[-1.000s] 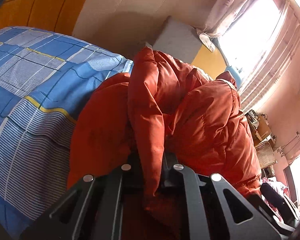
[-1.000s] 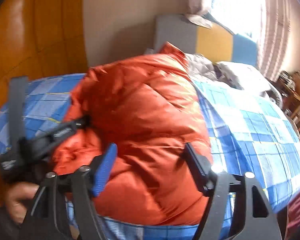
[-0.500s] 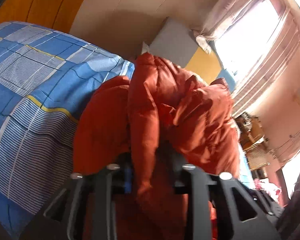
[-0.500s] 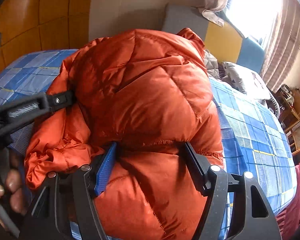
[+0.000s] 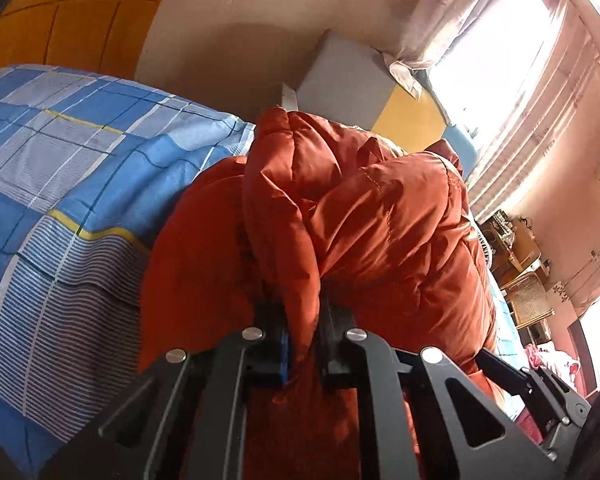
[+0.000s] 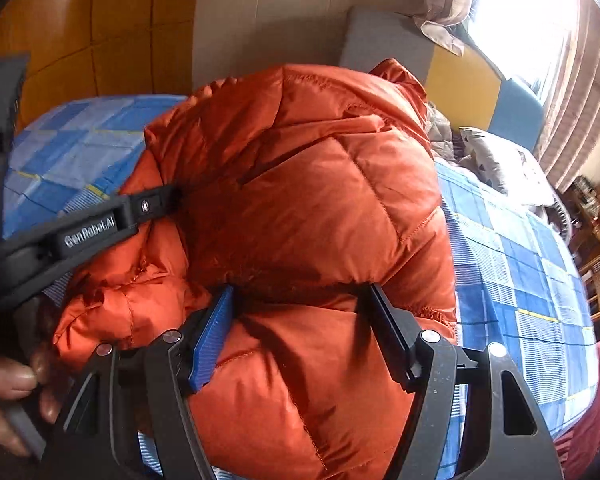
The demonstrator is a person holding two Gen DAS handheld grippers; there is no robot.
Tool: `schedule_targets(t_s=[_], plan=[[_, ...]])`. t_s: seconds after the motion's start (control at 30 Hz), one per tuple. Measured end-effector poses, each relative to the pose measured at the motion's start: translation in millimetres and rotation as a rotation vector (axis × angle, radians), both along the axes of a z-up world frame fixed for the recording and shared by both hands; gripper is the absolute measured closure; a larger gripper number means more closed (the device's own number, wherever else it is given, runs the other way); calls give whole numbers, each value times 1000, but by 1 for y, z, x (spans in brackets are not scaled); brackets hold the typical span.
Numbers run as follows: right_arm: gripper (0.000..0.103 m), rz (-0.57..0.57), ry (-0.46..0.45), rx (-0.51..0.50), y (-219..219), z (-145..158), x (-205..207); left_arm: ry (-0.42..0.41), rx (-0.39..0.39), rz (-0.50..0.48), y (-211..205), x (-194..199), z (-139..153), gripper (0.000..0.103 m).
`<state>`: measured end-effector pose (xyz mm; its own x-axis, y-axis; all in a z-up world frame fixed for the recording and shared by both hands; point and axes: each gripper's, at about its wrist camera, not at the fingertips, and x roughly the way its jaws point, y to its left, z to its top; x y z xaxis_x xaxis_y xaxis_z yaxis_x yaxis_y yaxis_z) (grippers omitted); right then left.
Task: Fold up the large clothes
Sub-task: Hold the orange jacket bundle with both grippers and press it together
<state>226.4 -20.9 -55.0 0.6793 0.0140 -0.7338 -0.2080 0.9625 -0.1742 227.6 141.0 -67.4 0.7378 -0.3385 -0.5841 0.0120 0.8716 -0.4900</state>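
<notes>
A puffy orange jacket (image 5: 380,220) lies bunched on a bed with a blue checked sheet (image 5: 80,180). My left gripper (image 5: 302,320) is closing its jaws on a narrow upright fold of the jacket, and the pads pinch it. In the right wrist view the jacket (image 6: 300,180) is a thick folded bundle. My right gripper (image 6: 300,320) has its jaws wide apart and clamped on that bundle, which bulges above and below the fingers. The left gripper's black body (image 6: 92,232) reaches into the jacket's left side, held by a person's hand (image 6: 8,384).
The bed sheet (image 6: 520,260) stretches away to the right. A grey, yellow and blue headboard (image 6: 460,76) and a pillow (image 6: 500,168) lie beyond the jacket. Orange wooden panels (image 6: 100,32) stand at left; a curtained window (image 5: 520,60) and wooden furniture (image 5: 528,292) at right.
The left jaws widened around the jacket fold half a second ago and have pinched it again. The right gripper came in closer over the bundle and rolled slightly, jaws unchanged.
</notes>
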Motion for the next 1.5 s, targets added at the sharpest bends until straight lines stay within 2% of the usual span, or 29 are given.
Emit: schedule_targets(t_s=[0.1, 0.2, 0.37, 0.43, 0.53, 0.63, 0.77, 0.87, 0.9, 1.0, 1.07, 1.17, 1.23, 1.27, 1.3, 1.4, 1.5], plan=[[35, 6, -6, 99, -13, 14, -1, -2, 12, 1, 1, -2, 2, 95], [35, -33, -55, 136, -26, 29, 4, -8, 24, 0, 3, -6, 5, 96], [38, -96, -82, 105, -34, 36, 30, -7, 48, 22, 9, -13, 9, 99], [38, -98, -81, 87, -30, 35, 39, 5, 18, 19, 19, -15, 2, 99], [38, -76, -54, 82, -18, 30, 49, 17, 17, 30, 24, -14, -3, 99], [38, -76, -21, 88, -14, 22, 56, 3, -7, 28, 27, -16, 6, 98], [38, -76, -3, 110, -18, 15, 60, -21, -45, 7, 27, -17, 17, 89], [39, -68, 3, 113, -18, 13, 60, -50, -92, 3, 29, -21, 24, 69], [39, -64, 5, 114, -16, 12, 60, -56, -95, 0, 28, -21, 26, 66], [39, -55, 6, 112, -15, 11, 59, -57, -60, -18, 20, -19, 29, 65], [41, -47, 8, 113, -15, 10, 59, -51, -34, -43, 13, -15, 29, 60], [41, -34, 3, 101, -11, 9, 59, -6, -6, -45, 9, -1, 21, 55], [41, -34, 5, 99, -10, 8, 58, 1, 0, -51, 7, 5, 18, 69], [41, -31, 5, 97, -8, 7, 56, -4, -1, -58, 7, 7, 17, 81], [41, -27, 6, 95, -6, 8, 55, -9, 5, -60, 6, 8, 17, 88], [41, -11, 12, 92, -4, 13, 53, -21, 21, -54, 4, 4, 20, 93], [41, 1, 11, 116, -5, 24, 51, -42, 7, -44, 11, -6, 25, 94]])
